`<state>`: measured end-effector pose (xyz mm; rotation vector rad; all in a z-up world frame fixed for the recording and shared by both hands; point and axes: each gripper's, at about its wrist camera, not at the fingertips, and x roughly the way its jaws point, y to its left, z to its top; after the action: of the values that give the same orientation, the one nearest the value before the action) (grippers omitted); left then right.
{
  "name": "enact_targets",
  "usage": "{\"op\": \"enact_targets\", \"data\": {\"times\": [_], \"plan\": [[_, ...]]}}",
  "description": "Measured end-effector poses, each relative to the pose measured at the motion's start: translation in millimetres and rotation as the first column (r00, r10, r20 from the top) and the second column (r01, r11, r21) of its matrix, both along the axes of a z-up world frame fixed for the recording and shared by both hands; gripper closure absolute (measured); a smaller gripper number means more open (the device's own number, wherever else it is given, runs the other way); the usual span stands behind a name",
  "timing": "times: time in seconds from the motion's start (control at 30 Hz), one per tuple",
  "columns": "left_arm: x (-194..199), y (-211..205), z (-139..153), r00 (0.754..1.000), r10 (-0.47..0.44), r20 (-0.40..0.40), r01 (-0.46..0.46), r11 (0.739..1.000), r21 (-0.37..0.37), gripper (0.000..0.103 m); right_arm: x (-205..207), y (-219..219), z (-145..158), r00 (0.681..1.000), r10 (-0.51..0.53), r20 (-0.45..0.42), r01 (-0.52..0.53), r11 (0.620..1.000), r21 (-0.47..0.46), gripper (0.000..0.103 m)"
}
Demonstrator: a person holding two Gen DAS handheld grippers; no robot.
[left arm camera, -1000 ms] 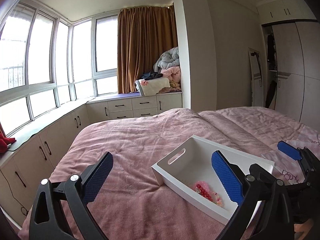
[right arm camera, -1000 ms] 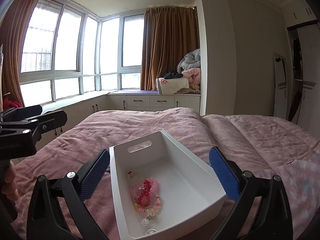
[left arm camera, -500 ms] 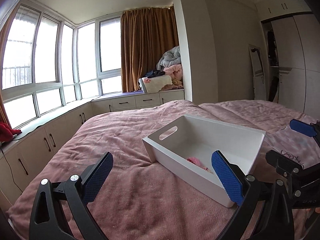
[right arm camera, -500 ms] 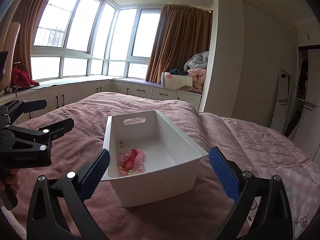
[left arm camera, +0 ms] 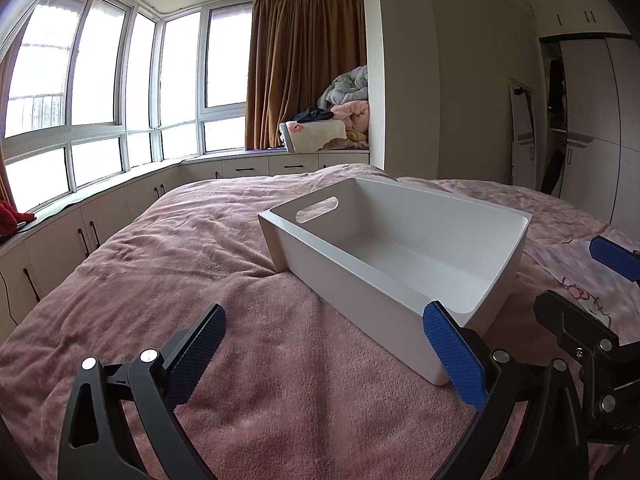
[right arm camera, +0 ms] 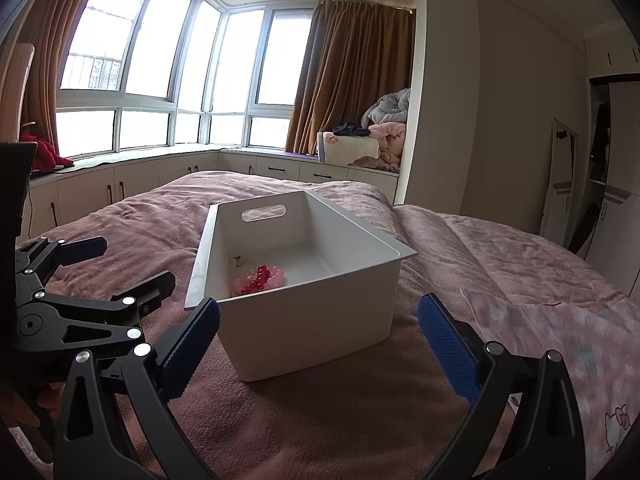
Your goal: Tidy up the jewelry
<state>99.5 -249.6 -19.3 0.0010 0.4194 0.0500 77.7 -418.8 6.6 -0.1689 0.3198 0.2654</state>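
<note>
Left gripper (left arm camera: 324, 354) is hovering low over the pink bedspread (left arm camera: 168, 264), fingers spread wide and gripping nothing, with open blanket stretching ahead of it to the window side. Moving right, one white bin (right arm camera: 308, 320) is sitting flat on the bed, a handle slot cut in its far wall, its near long wall lying just beyond the left gripper's right finger. Inside, the jewelry (right arm camera: 260, 278) is resting in a small heap on the bin floor towards its left wall: red and pink beads, too bunched for me to be counting pieces. Right gripper (right arm camera: 318, 340) is hanging in front of the bin's near end, fingers released and apart, holding nothing, the bin framed between them. Two grippers, one bin. Further right, a patterned sheet (right arm camera: 560, 340) is lying on the bedspread. Behind, bay windows (right arm camera: 160, 80) are glowing, brown curtains (right arm camera: 352, 76) hanging, bedding piled on the window seat.
</note>
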Motion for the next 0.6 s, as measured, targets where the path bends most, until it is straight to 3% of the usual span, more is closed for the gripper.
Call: {"op": "enact_targets", "data": {"times": [0.6], "plan": [[0,13,0,0.999,0.044,-0.016,-0.044,0.999,0.018,0.004,3,3,2,1.0,0.008,-0.006,-0.008,1.0,-0.018,0.005]]}}
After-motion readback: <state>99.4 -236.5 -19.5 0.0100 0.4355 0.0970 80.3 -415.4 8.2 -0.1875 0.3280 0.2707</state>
